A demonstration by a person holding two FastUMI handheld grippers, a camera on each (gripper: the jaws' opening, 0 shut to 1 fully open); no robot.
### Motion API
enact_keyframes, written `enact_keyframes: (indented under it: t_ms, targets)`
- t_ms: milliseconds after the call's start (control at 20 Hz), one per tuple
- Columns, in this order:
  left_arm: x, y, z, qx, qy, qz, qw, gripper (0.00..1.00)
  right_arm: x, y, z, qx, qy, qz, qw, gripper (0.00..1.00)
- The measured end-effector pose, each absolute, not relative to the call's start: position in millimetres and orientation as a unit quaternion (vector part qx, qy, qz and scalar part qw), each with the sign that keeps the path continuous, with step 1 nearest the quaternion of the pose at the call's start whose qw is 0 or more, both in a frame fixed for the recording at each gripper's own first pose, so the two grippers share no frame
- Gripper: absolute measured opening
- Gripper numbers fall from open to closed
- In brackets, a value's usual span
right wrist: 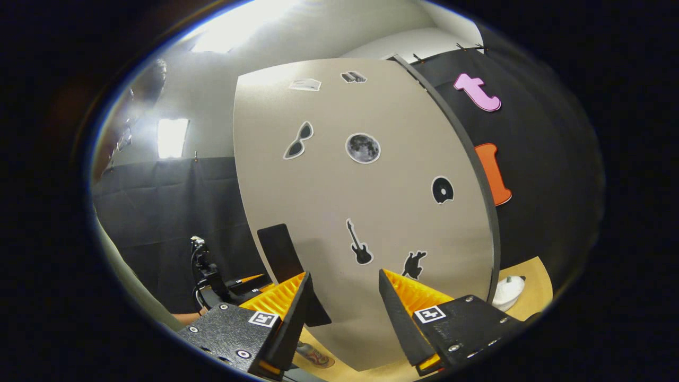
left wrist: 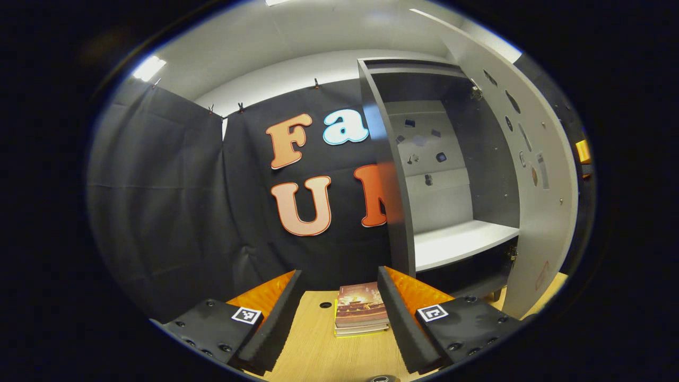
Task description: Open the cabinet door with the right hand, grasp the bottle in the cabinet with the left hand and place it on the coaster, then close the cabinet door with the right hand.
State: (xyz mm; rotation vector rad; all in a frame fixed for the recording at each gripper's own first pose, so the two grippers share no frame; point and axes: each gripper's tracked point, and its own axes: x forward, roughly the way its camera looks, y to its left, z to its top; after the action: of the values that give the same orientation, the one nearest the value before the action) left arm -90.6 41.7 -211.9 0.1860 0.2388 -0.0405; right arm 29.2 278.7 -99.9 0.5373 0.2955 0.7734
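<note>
At the bottom of the left gripper view we see our left gripper with its fingers spread wide and nothing between them, held above the wooden table. Just beyond the fingertips lies a small stack of books on the tabletop. Farther out and to the right stands the cabinet, its door swung wide open, a pale shelf bare inside; we cannot make out the bottle. In the right gripper view our right gripper is likewise spread wide and empty, facing the door's stickered outer face close ahead. A white object sits on the table past the door's edge.
</note>
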Motion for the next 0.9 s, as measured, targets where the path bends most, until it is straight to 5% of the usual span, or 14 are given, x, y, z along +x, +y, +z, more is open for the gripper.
enact_keyframes:
  t_ms: [900]
  targets:
    - [-91,86,-223,0.082,0.128,0.011,0.988,0.92,73,323,-88,0.193,0.118,0.323,0.919,0.78]
